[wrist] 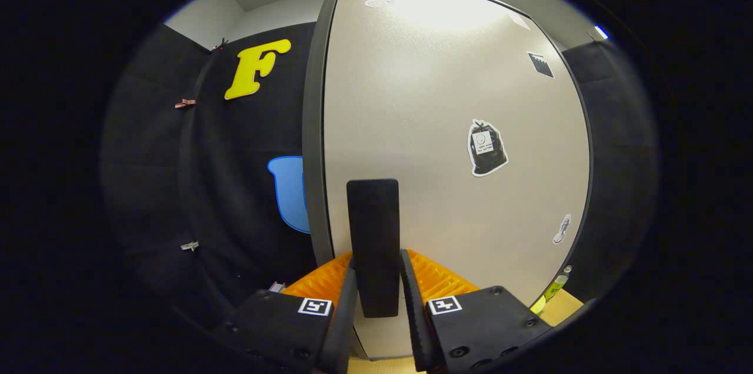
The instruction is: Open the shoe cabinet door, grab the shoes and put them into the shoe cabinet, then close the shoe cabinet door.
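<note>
Gripper (377, 297) held level, jaws upright, closed on the black flat rectangular door handle (373, 233), both fingers (344, 315) pressing its sides.

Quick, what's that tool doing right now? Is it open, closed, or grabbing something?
Tool: closed on the black handle of the shoe cabinet door, one finger pressing on each side of it.

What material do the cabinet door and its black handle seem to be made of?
Cabinet door: probably laminated board, pale and finely speckled, with a soft satin glare near the top and a dark edge band. Handle, between the gripper fingers: matte black, plastic or coated metal; uncertain.
</note>
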The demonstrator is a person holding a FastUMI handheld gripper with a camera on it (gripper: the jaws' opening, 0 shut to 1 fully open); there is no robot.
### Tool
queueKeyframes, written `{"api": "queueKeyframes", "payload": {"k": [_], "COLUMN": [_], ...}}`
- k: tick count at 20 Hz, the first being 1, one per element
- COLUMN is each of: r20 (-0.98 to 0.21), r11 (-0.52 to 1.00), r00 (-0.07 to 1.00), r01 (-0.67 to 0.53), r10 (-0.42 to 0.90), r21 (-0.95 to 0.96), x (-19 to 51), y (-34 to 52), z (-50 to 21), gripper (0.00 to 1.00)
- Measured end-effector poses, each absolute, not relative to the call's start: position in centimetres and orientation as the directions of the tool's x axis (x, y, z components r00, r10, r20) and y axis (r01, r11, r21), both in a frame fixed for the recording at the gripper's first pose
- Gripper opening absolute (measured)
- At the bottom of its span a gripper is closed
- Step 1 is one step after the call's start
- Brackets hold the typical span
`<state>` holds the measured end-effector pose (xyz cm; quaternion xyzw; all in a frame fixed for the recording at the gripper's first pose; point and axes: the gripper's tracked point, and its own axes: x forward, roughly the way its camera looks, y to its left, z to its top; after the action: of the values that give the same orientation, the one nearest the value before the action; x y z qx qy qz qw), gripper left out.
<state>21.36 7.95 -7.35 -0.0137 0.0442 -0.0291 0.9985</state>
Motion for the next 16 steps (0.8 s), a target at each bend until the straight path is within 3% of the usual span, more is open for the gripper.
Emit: {"api": "queueKeyframes", "payload": {"k": [3,4,7,16], "r20": [-0.091,-0.088,-0.095,-0.1], "r11": [0.998,0.997,0.997,1.0], "r00": [0.994,0.994,0.993,0.995], "r01": [0.061,0.067,0.07,0.003], "r10": [-0.064,-0.071,-0.073,-0.005], "r21": [-0.033,-0.044,-0.032,-0.017], "x": [22.7,21.5,21.3,18.6], "y": [7.8,7.8,8.0,7.8], "z": [-8.1,-7.6,-7.6,-7.3], "gripper": [0.45,0.32,0.24,0.24]}}
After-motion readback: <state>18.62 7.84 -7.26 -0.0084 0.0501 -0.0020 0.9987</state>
